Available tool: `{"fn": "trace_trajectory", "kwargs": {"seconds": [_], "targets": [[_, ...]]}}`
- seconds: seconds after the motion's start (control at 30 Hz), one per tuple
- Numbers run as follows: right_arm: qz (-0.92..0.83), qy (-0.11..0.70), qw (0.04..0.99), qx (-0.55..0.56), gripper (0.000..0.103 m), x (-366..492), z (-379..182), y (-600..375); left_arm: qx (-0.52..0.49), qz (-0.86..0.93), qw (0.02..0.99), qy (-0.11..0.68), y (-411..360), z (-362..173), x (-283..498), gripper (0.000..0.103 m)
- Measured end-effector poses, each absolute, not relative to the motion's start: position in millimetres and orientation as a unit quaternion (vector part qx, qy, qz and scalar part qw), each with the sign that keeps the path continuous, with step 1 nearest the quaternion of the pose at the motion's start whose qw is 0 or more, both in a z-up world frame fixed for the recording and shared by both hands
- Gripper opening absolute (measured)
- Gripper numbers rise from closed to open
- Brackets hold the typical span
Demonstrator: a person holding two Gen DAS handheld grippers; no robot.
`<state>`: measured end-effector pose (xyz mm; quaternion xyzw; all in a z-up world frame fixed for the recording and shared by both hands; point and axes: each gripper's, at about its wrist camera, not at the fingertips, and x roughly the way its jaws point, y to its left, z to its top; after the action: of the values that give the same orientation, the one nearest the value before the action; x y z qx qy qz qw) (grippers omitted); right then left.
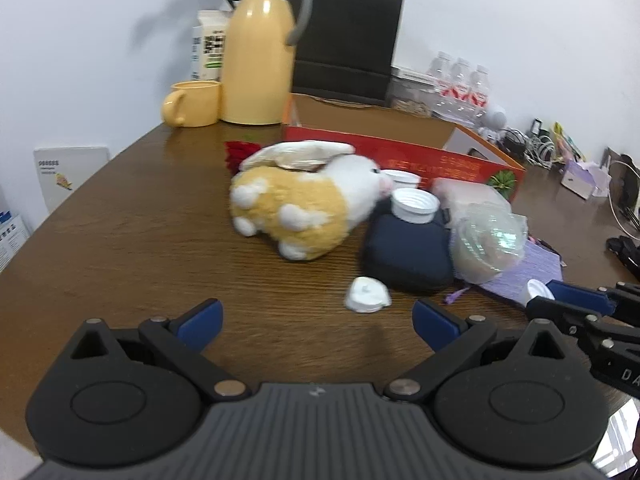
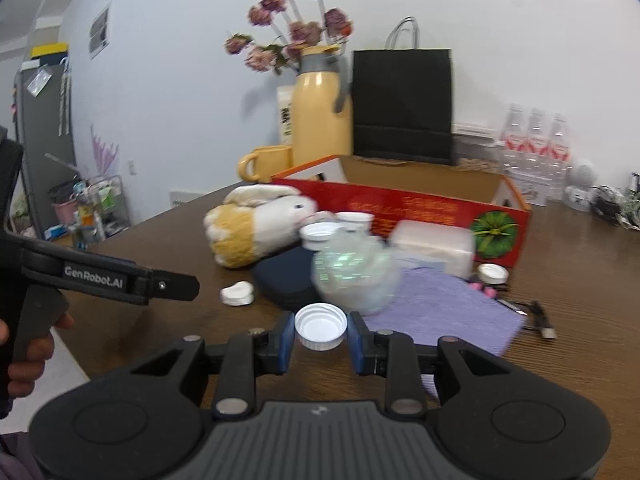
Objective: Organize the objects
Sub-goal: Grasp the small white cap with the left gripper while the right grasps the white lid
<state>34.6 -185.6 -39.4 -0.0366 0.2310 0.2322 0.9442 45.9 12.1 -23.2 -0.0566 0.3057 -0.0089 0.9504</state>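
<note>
Right gripper [image 2: 321, 334]: clamped on a white bottle cap [image 2: 321, 332], blue pads pressing its ribbed sides left and right. Cap held open side up, hollow facing the camera, short axis near upright, above the near edge of the brown table [image 2: 580, 320]. Gripper aimed forward and somewhat downward.

Just beyond the cap: a crinkled clear plastic container [image 2: 354, 276], blurred, lying partly on a purple cloth [image 2: 448, 312]. Left of that, a dark blue pouch [image 2: 286, 280], and near its left end a small crumpled white piece [image 2: 237, 294] on bare wood. Behind the pouch, a yellow-and-white plush rabbit [image 2: 256, 232] on its side, long axis running left to right, head toward the right, nose close to two white jar rims. Further back, a red open cardboard box [image 2: 400, 208], long side across the view.

Left gripper [image 1: 318, 320]: spread wide, nothing between the blue pads, hovering over bare wood, tilted down toward the table. In the right wrist view, seen at the left edge with a hand [image 2: 28, 356] wrapped round its grip.

At the far table edge: a yellow thermos jug [image 1: 260, 60] upright, a yellow mug [image 1: 194, 104] beside it with handle to the left, a black paper bag [image 1: 348, 40] standing behind the box.
</note>
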Motion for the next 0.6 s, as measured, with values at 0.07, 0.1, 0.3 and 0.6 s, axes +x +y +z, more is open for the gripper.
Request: {"fn": "trace_trajectory", "kwargs": {"seconds": [0.07,0.1,0.3,0.6], "targets": [[0.224,0.227,0.947,-0.031,0.027,35,-39,-196,-0.047,-0.012,0.951,0.307,4,-24,50,0.103],[0.22,0.226,0.948,-0.028,0.027,35,-39,-200,-0.043,-0.013,0.951,0.307,-1,-25,53,0.103],[0.207,0.225,0.952,-0.014,0.027,39,-44,-220,-0.031,-0.019,0.95,0.309,-18,-30,66,0.095],[0.204,0.23,0.952,-0.008,0.027,44,-50,-230,-0.003,-0.031,0.948,0.315,-36,-41,84,0.057]]}}
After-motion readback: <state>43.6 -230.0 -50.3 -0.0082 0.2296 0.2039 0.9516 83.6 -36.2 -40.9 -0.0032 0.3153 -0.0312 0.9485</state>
